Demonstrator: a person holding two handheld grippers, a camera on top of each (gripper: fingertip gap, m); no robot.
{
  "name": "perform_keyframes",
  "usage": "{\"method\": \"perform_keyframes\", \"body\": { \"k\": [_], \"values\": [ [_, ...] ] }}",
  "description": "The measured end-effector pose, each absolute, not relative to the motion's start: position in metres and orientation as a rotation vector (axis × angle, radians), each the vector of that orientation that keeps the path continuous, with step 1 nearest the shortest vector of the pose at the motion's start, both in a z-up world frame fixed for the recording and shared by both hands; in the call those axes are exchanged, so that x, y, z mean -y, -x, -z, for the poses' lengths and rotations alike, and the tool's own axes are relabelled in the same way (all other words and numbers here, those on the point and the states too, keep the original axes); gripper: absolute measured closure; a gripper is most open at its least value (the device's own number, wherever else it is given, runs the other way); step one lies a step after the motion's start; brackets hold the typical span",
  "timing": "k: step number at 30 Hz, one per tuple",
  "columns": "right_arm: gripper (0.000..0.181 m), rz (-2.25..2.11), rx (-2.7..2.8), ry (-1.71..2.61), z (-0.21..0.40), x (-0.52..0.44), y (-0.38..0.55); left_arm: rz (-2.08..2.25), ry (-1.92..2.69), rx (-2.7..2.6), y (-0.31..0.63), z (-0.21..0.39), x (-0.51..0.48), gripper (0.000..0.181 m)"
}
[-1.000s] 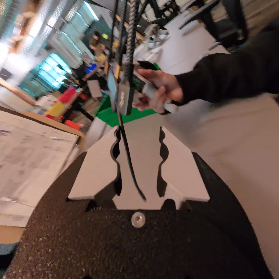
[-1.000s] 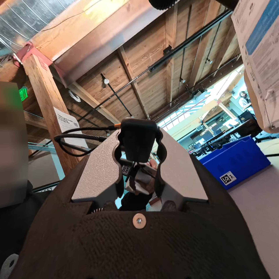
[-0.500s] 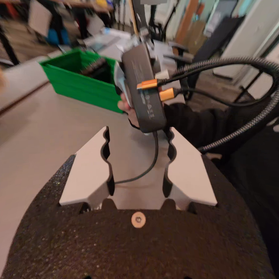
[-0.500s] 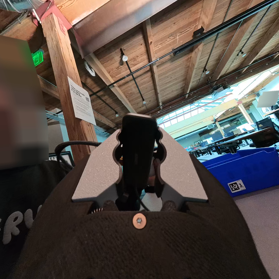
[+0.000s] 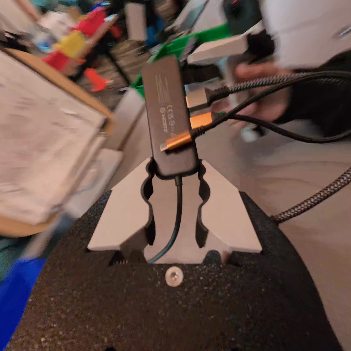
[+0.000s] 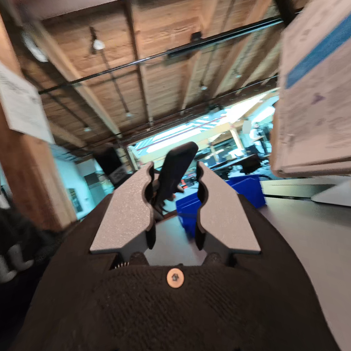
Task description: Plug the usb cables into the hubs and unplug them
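In the left wrist view my left gripper (image 5: 175,166) is shut on the lower end of a dark grey USB hub (image 5: 167,106), which stands up from the fingertips. A silver plug on a braided cable (image 5: 197,100) and an orange plug (image 5: 201,120) sit in its right side. A second orange plug (image 5: 176,141) lies across its face. The hub's thin black cable (image 5: 178,209) runs down between my fingers. In the right wrist view my right gripper (image 6: 174,167) has its jaws apart, and the hub (image 6: 176,171) leans just past the tips, not clamped.
A person's hand (image 5: 266,106) is right of the hub among the cables. A cardboard box (image 5: 47,133) stands at the left and fills the right wrist view's upper right (image 6: 313,95). There is a green bin (image 5: 182,45) behind, a blue bin (image 6: 247,188), and the grey table (image 5: 284,190).
The hub has passed from my right gripper to my left. The left jaws were open and are now shut on its lower end. The right jaws no longer clamp it. Both views are motion-blurred.
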State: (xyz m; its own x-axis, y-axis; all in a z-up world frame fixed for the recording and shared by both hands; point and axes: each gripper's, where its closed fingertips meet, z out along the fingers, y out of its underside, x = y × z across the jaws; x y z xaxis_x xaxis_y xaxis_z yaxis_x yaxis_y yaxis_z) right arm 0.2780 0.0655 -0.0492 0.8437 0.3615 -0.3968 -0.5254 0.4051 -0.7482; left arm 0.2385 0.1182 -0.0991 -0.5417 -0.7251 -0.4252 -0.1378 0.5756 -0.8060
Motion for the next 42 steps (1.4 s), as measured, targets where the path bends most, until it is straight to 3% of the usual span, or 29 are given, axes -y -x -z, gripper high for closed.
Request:
{"method": "perform_keyframes", "body": {
  "k": [3,8,15,20,21,23,28,34,42],
  "values": [
    [0.115,-0.58,-0.297,1.015,0.055,-0.065,-0.296,0.52,0.521,-1.85,-0.242,0.069,-0.15,0.138],
    [0.115,-0.74,-0.367,0.985,0.064,-0.07,-0.301,0.402,0.24,-1.765,-0.232,0.056,-0.128,0.138],
    [0.112,-0.745,-0.45,1.019,0.075,-0.067,-0.317,0.578,0.067,-1.769,-0.215,0.058,-0.103,0.138],
    [0.125,-0.932,-0.281,1.059,0.069,-0.077,-0.273,0.784,0.085,-1.764,-0.211,0.057,-0.096,0.139],
    [0.132,-0.955,-0.252,1.04,0.066,-0.077,-0.267,0.8,0.083,-1.773,-0.21,0.058,-0.096,0.139],
    [0.165,-0.995,-0.216,0.956,0.058,-0.072,-0.263,0.804,0.086,-1.769,-0.211,0.06,-0.097,0.139],
    [0.169,-1.075,-0.282,0.875,0.055,-0.073,-0.268,0.778,0.138,-1.756,-0.22,0.07,-0.106,0.138],
    [0.171,-1.07,-0.37,0.775,0.046,-0.068,-0.277,1.046,0.249,-1.58,-0.222,0.06,-0.102,0.132],
    [0.172,-1.153,-0.362,0.743,0.046,-0.07,-0.271,0.914,0.155,-1.51,-0.226,0.065,-0.099,0.137]
  ]
}}
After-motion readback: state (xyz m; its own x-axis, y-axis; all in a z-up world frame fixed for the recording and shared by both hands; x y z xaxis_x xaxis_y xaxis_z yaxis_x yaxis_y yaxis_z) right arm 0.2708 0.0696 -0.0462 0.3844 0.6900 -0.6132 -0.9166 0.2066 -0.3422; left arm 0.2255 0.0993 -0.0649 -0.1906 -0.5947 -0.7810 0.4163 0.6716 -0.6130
